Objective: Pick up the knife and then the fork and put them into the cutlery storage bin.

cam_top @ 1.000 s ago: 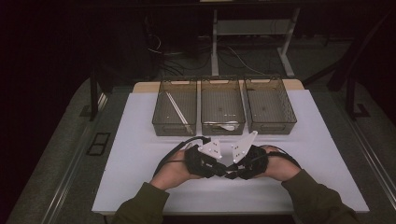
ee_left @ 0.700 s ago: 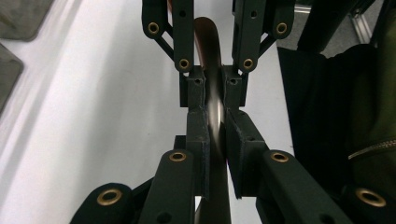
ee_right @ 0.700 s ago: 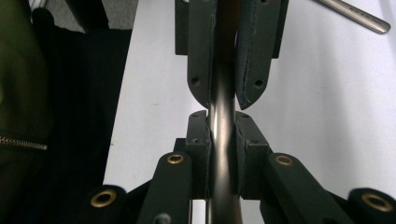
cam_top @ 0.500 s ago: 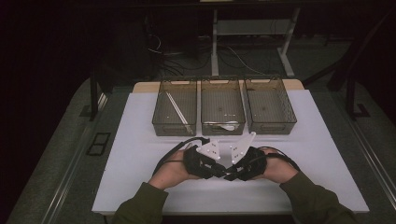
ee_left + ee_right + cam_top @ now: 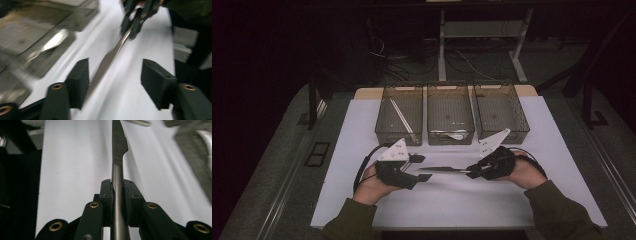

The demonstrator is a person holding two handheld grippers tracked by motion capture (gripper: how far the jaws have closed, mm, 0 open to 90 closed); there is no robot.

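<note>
Steel is what we see at the centre: a table knife [image 5: 447, 170] held level just above the white worktop [image 5: 452, 205], between our two hands. Our right gripper [image 5: 473, 171] has its jaws clamped together on the knife's handle, and in the right gripper view the blade [image 5: 119, 142] runs straight away from us. Our left gripper [image 5: 419, 166] has its jaws spread apart, with the blade tip lying between them, close to one jaw (whether it touches, we cannot tell, since that view is blurred).

Beyond the hands stand three clear bins side by side: the left bin [image 5: 399, 112] holds a long thin utensil, the middle bin [image 5: 450, 112] holds what looks like a spoon [image 5: 53, 41], and the right bin [image 5: 500, 110] looks empty.

We judge the knife stiff, smooth and fairly light, apt to slip or pivot in a narrow grip. The thicker handle offers the safest hold, square across its flat sides.
</note>
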